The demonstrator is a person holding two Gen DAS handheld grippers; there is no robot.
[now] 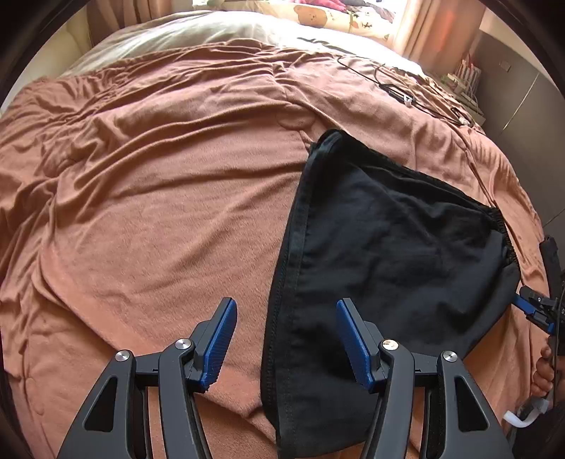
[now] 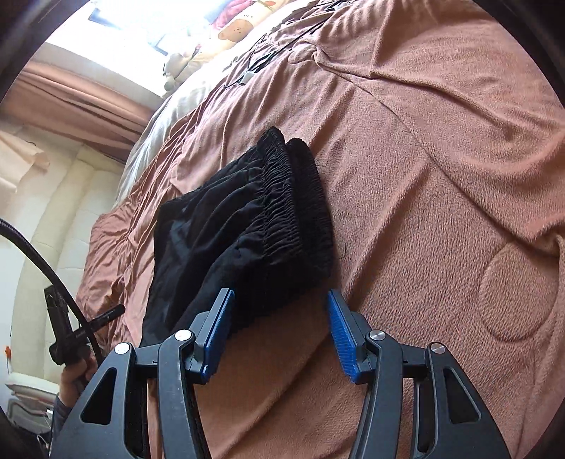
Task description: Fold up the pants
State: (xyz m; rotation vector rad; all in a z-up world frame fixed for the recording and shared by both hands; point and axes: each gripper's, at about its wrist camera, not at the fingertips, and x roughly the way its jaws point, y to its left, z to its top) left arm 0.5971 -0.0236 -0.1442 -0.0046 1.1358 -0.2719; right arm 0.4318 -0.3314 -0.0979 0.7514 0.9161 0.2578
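Note:
Black pants (image 1: pixel 385 254) lie folded in a compact pile on the brown blanket (image 1: pixel 148 183), right of centre in the left wrist view. My left gripper (image 1: pixel 286 310) is open and empty, its right finger over the pants' near left edge. In the right wrist view the pants (image 2: pixel 247 226) show their elastic waistband (image 2: pixel 296 197) stacked in layers. My right gripper (image 2: pixel 279 303) is open, straddling the near corner of the pants without closing on it. It also shows at the right edge of the left wrist view (image 1: pixel 533 307).
The brown blanket (image 2: pixel 441 176) covers the bed. Black cables and a small device (image 1: pixel 399 91) lie at the far right of the bed. A white sheet and patterned pillows (image 1: pixel 317 14) are at the head. A cabinet (image 1: pixel 515 88) stands to the right.

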